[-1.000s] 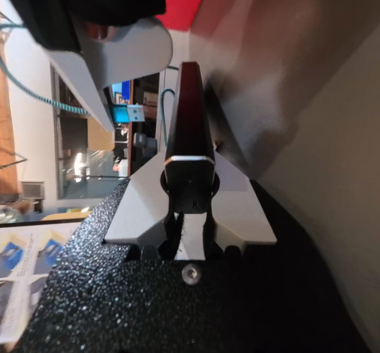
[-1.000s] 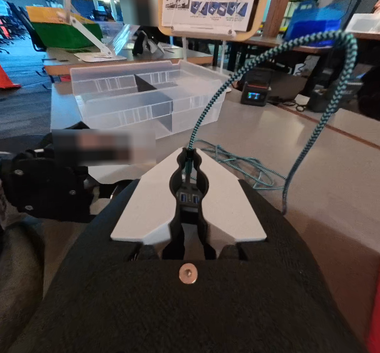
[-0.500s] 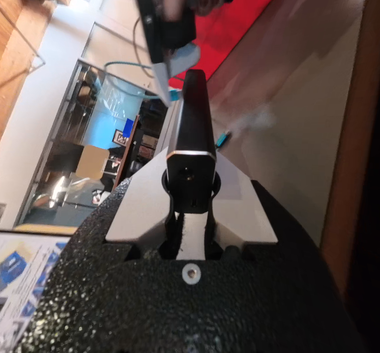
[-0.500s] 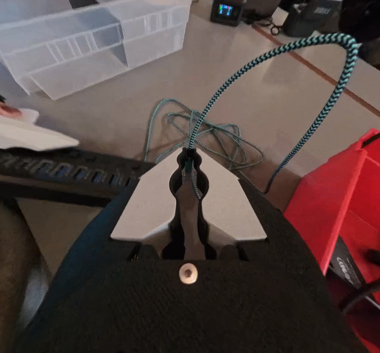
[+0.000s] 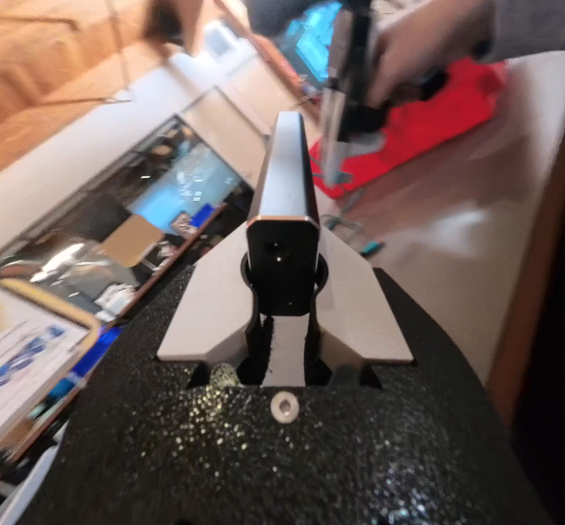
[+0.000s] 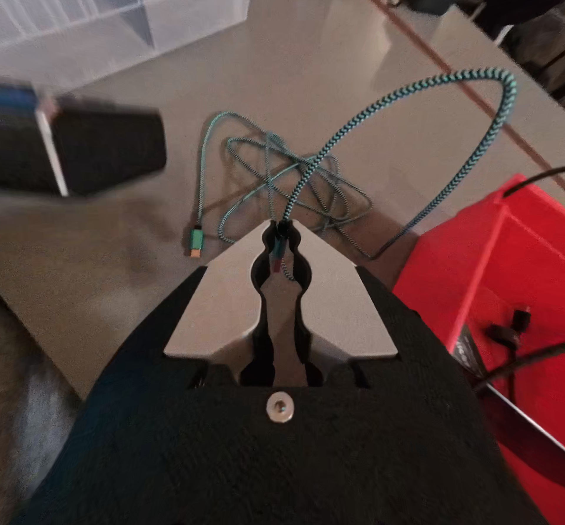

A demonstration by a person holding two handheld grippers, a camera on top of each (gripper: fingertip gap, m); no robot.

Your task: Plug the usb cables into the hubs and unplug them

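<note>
On the beige table (image 6: 305,51) to your right sits a red box (image 6: 489,281). Your left gripper (image 5: 282,265) clamps the black USB hub (image 5: 284,192), held lengthwise away from you. Your right gripper (image 6: 281,229) pinches the teal braided cable (image 6: 397,103) near its plug; the rest lies coiled on the table, its other plug (image 6: 195,242) lying free.
</note>
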